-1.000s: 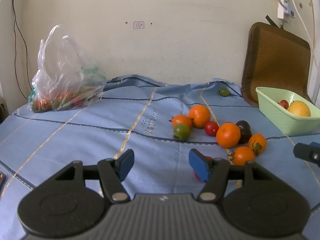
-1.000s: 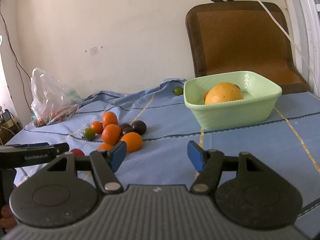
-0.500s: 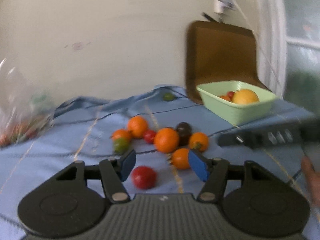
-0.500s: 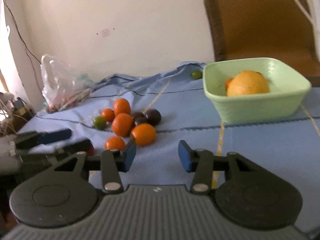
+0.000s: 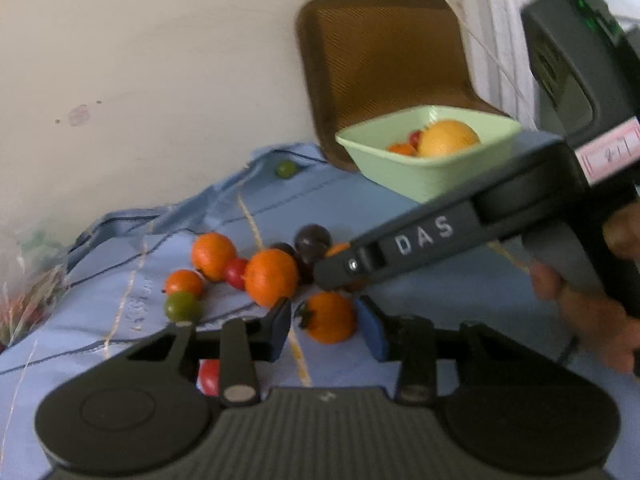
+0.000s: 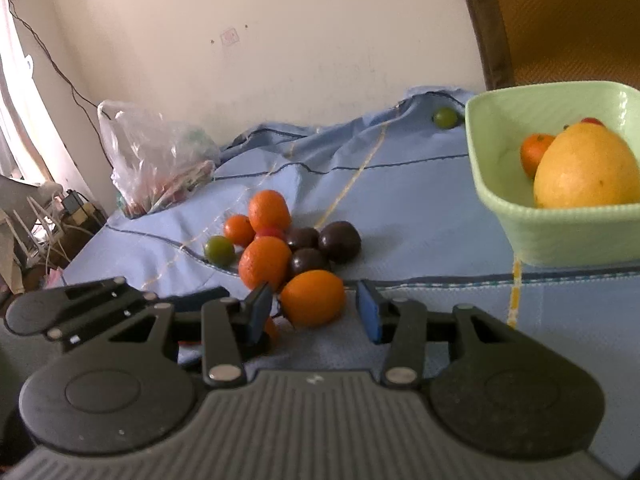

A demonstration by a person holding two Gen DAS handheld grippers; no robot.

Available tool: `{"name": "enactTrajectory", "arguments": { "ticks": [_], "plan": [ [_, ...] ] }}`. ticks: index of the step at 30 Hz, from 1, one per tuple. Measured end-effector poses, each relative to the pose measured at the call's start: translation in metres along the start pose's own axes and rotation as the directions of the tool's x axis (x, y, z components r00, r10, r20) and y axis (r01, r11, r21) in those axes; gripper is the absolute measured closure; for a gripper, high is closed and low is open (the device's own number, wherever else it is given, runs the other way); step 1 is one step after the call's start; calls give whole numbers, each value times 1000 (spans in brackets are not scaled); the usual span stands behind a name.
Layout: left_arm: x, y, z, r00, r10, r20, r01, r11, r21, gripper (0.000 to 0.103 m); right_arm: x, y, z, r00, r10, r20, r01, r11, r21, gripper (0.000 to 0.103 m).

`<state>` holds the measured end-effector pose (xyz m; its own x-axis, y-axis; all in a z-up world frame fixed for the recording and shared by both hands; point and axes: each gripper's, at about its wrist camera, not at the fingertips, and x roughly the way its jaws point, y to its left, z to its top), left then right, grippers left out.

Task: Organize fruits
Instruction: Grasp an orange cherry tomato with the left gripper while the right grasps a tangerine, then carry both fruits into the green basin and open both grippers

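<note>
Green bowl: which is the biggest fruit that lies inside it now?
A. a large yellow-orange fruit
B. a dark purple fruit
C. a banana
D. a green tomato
A: in the green bowl a large yellow-orange fruit fills most of it, beside a small orange fruit.

left tool [image 5: 325, 330] spread wide around small orange fruit [image 5: 329, 317], not touching.

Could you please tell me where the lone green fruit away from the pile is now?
The lone green fruit lies on the blue cloth near the wall, just left of the green bowl.
</note>
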<state>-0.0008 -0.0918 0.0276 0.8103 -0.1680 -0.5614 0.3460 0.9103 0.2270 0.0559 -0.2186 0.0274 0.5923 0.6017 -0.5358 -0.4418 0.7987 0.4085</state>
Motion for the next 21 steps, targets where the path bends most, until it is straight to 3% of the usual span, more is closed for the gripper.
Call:
{"name": "enactTrajectory", "arguments": {
  "ticks": [1,6,10,13,17,19,21],
  "plan": [
    [0,0,0,1000,-3,-2,3,1000,0,68,0,-2,0,1000,6,-1,-6,1000,1,65],
    [4,9,2,999,-43,-12,42,998,-52,73,-4,4,-2,1000,-14,26,15,999,-40,65],
    [0,16,4,999,-37,16,38,996,-80,74,-13,0,1,997,-8,83,10,1000,-20,66],
    [-5,23,18,996,-74,53,80,988,-129,74,-27,-5,8,988,-15,152,14,1000,9,66],
    [3,27,64,985,-144,100,160,970,-181,73,-56,-18,27,945,-103,310,105,994,9,66],
    [17,24,90,973,-202,111,222,951,-217,73,-67,-29,36,912,-188,364,200,980,5,65],
    [40,20,117,968,-225,112,246,939,-239,73,-73,-41,43,865,-293,407,321,947,0,65]
  ]
}}
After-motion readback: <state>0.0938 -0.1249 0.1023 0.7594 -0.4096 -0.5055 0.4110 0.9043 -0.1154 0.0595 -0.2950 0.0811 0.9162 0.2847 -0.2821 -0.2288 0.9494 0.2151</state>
